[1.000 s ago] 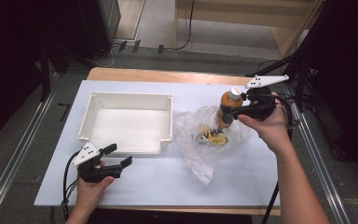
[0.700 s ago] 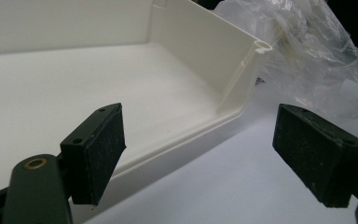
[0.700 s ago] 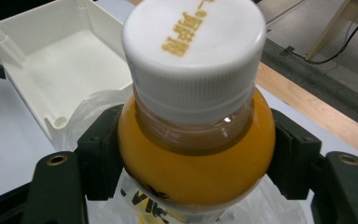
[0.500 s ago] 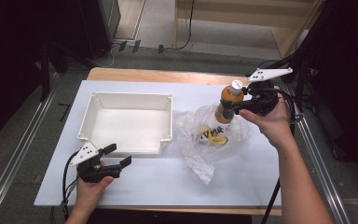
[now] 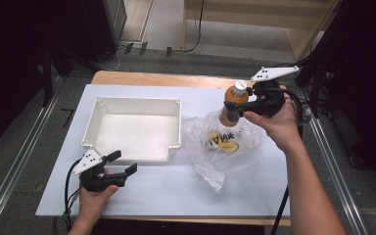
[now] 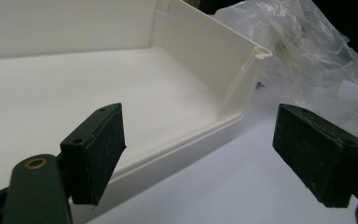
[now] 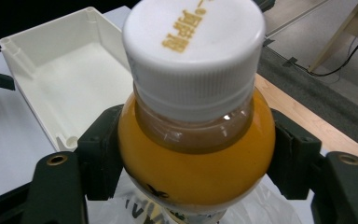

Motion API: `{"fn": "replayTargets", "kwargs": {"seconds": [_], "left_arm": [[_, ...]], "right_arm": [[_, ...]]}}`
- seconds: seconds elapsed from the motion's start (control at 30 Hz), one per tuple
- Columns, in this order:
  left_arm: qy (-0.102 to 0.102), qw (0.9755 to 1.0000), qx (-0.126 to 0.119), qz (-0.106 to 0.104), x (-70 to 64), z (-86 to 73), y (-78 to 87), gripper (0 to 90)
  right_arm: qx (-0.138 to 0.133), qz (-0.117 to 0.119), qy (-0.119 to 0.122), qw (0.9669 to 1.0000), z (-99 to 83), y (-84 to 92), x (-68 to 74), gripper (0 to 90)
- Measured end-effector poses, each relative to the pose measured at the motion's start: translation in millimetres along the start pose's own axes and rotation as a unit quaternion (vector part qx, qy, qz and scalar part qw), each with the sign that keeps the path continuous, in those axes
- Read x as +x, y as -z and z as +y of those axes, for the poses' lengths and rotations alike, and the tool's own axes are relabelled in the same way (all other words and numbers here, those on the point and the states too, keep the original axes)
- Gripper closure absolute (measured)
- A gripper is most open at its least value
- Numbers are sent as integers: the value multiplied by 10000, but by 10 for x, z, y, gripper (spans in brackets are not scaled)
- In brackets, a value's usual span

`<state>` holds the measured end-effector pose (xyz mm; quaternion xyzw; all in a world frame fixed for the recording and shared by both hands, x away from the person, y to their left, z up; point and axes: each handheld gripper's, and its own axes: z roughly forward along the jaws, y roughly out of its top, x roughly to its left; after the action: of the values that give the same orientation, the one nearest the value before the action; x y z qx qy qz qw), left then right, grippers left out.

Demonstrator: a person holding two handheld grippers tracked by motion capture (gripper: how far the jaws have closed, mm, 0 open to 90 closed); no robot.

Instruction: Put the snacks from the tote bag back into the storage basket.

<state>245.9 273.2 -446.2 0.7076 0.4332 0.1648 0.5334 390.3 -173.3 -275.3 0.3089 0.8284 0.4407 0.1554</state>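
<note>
The right gripper point(image 5: 241, 108) clamps an orange bottle point(image 5: 231, 105) — its base inside a clear bag point(image 5: 225, 144); the left gripper point(image 5: 120, 163) rests spread beside the white tray point(image 5: 132, 105).

Capped orange-drink bottle point(image 5: 231, 106), upright, lower half inside crumpled clear plastic bag point(image 5: 225, 147), beside empty white tray point(image 5: 127, 105)

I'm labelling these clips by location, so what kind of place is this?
Probably a lab or workshop set up for recording: a table under a white sheet, metal rails on the floor, loose cables, and a person working handheld grippers.
</note>
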Motion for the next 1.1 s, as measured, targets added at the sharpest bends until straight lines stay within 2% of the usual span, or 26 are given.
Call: {"fn": "replayTargets", "kwargs": {"seconds": [0.5,1.1], "left_arm": [[-5,9999,-47,101,36,0,62,170],[47,9996,-109,275,99,-27,182,170]], "right_arm": [[-19,163,245,9996,232,-166,201,310],[-17,344,252,9991,334,-448,351,310]]}}
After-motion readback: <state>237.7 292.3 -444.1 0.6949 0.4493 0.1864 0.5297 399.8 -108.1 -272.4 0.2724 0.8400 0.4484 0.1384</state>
